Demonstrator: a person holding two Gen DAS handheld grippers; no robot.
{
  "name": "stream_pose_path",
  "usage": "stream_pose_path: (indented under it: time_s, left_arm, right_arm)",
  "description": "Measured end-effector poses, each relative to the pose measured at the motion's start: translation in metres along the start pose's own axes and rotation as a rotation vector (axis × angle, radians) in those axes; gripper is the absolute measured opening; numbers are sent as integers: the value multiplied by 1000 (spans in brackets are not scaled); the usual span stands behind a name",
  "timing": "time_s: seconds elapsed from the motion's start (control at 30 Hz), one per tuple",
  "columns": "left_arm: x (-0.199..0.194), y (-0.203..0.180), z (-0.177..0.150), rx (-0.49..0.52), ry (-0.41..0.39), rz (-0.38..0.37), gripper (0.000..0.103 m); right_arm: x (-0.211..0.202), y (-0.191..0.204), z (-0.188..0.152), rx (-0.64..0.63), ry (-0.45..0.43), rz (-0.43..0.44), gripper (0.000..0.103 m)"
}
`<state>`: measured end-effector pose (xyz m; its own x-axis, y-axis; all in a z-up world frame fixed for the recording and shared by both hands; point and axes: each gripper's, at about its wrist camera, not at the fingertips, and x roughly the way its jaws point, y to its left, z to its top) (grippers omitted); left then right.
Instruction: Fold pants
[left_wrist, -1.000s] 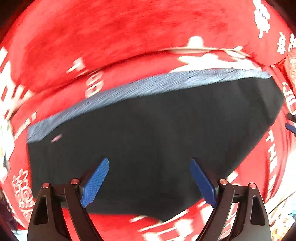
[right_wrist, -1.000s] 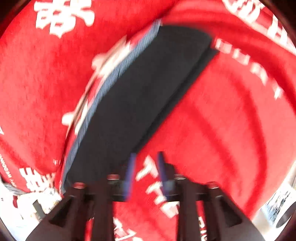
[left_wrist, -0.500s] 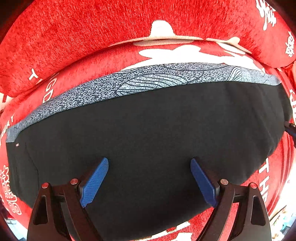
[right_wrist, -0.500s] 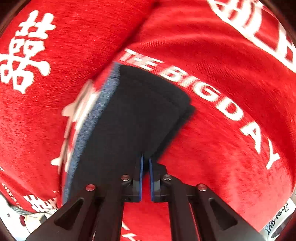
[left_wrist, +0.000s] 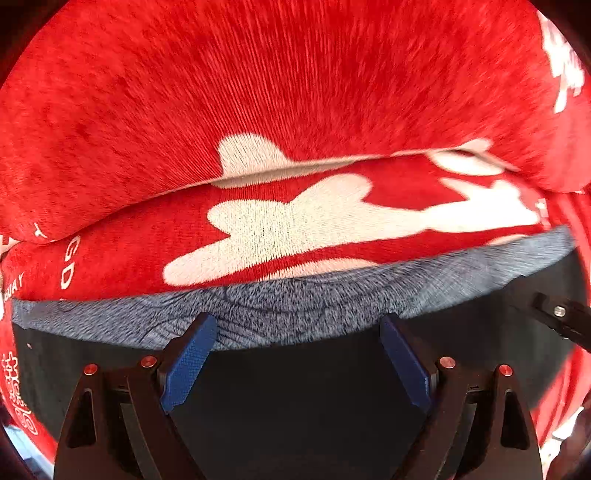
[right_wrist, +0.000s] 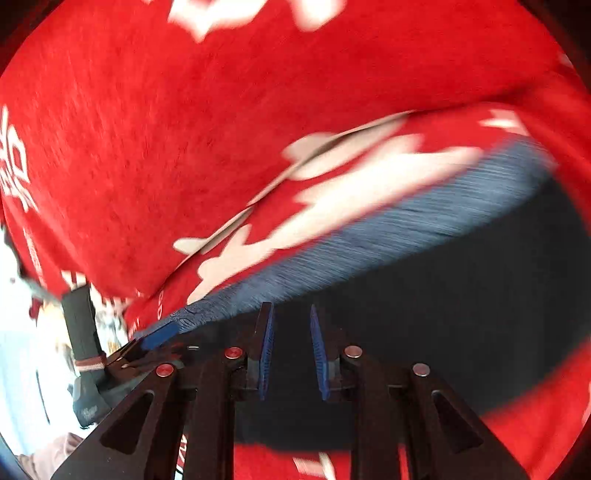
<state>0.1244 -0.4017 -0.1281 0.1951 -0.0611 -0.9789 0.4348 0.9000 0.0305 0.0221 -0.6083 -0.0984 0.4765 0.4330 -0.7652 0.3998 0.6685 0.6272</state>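
Now, from my remote station, I saw the pants folded into a dark slab lying flat beneath both claws, with the grey patterned waistband forming the far edge. Their long axis ran from side to side across the left claw's view, crosswise to the way that claw pointed. Seen past the right claw, the same waistband slanted from low on the left to high on the right.

My left claw was spread wide above the cloth, its blue pads framing the waistband's near edge with nothing gripped. My right claw had just been opening from a pressed-together state; its pads stood narrowly parted over the dark fabric, with nothing caught in the gap. The right-wrist picture was smeared, so fine detail was lost.

Beyond the claws, the pants rested on a red plush cover with white lettering and shapes, which bulged up like a cushion behind the waistband. Far to the right claw's left, a bright, blurred room edge showed.
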Motion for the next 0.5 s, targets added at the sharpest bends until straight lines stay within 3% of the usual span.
stream_pose_path:
  time_s: [0.03,0.1,0.2,0.33,0.4,0.5]
  left_arm:
    - [3,1,0,-4,-12,-3,96]
    - [5,6,1,-19,-24,-13,100]
    - [4,11,4,-13,-20,-40,100]
    - [-17,27,4,-29,-6,-20,99]
    - [-35,28,0,-21,-27,-44,99]
    - [-59,18,-21,29,-36,-72,99]
  right_arm:
    - [20,4,7,-19,27,-1,24]
    - [39,2,11,-40,38,-51,10]
    - [29,-27,24,2,-52,-120,1]
    - [-15,-78,35,130,-164,-244,0]
    - [-30,-81,38,153,-154,-275,5]
    - [-45,-54,15,60,-100,-244,9]
